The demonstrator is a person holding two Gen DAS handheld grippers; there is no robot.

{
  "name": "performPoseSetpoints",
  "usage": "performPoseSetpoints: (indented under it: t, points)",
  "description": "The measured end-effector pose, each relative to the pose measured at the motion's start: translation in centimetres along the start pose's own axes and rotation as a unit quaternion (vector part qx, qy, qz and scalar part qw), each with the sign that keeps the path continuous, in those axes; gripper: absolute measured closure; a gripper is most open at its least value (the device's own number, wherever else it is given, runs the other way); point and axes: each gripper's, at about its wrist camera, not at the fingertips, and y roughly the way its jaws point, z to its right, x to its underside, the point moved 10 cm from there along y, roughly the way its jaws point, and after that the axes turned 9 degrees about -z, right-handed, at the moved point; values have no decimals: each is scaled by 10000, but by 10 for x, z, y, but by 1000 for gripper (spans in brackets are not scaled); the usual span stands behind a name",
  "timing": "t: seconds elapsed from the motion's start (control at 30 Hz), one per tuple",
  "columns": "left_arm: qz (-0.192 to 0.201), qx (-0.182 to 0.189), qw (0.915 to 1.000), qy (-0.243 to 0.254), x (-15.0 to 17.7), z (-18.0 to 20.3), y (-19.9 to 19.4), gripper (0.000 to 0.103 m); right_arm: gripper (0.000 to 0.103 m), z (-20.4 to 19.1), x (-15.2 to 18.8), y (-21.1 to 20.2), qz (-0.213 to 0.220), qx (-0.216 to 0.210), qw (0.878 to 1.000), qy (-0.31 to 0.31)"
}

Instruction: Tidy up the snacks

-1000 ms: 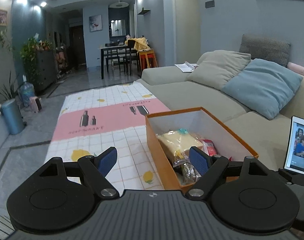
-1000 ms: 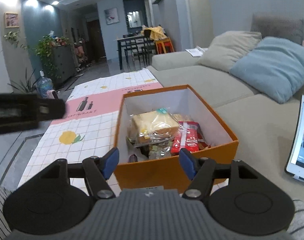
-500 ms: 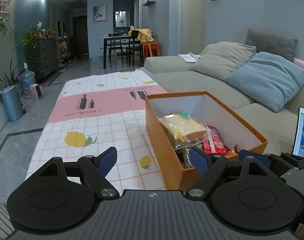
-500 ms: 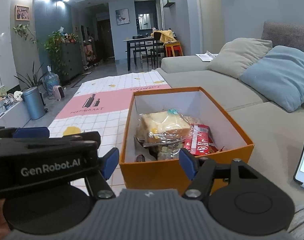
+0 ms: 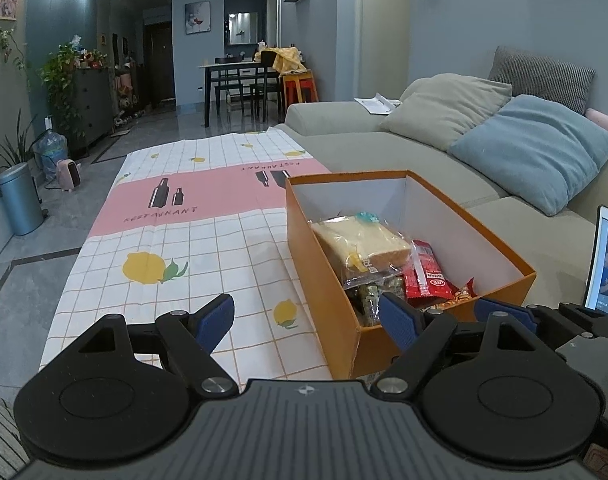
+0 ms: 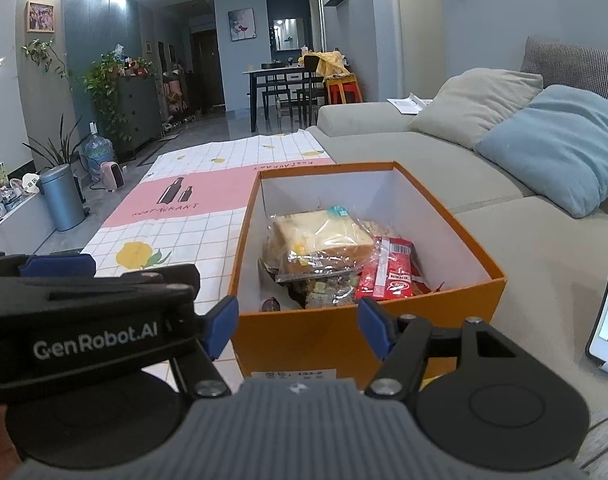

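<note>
Since a second ago my left gripper [image 5: 307, 318] has swung left, and its body now crosses the right view. Both it and my right gripper [image 6: 297, 328] stand wide open, holding nothing. One orange box [image 6: 456, 312] of snacks sits on one patterned tablecloth [image 5: 191, 248] beside the sofa [image 5: 384, 136]. I count one bread pack [image 6: 324, 236], one red packet [image 6: 388, 274], and three cushions.
</note>
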Motion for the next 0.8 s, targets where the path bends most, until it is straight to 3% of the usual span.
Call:
performPoseSetpoints:
  t: [0.8]
  points:
    - [-71, -47, 9999, 54, 1, 1, 3, 7, 38, 3, 0, 10, -114, 37, 9999, -51]
